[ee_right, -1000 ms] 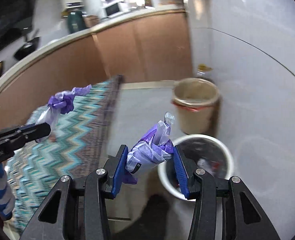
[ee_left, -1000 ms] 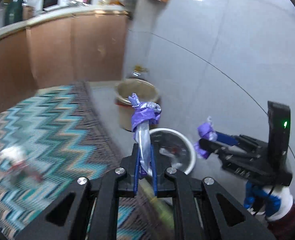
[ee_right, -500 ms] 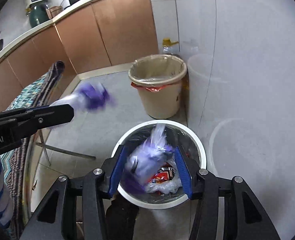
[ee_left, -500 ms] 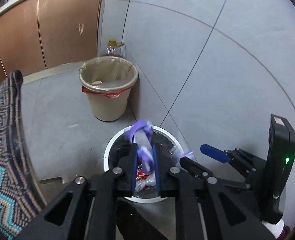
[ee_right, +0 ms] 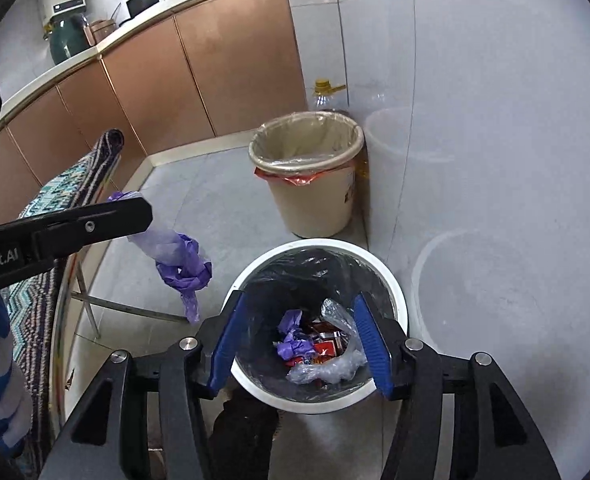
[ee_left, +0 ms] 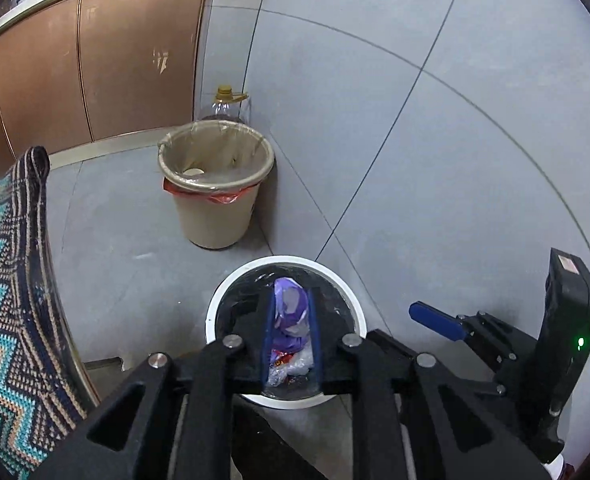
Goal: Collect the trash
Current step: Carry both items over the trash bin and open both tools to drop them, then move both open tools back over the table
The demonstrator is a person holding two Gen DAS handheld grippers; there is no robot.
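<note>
A white trash bin (ee_right: 395,292) with a black liner stands on the floor, holding wrappers and a purple scrap (ee_right: 293,344). My right gripper (ee_right: 301,344) is open and empty right above the bin. My left gripper (ee_left: 291,320) is shut on a purple plastic bag (ee_left: 291,308), held above the same bin (ee_left: 219,308). In the right wrist view the bag (ee_right: 175,256) hangs down from the left gripper, left of the bin rim. The right gripper (ee_left: 435,320) also shows at the right of the left wrist view.
A beige bin (ee_right: 311,184) with a clear liner stands beyond the white one, against the tiled wall. An oil bottle (ee_left: 225,104) stands behind it. A zigzag-patterned cloth (ee_left: 7,280) covers a table at the left. Brown cabinets (ee_right: 215,60) run along the back.
Both grippers tilted down from the table to over the white bin. My right gripper opened and its purple bag dropped into the bin. My left gripper still holds its bag.
</note>
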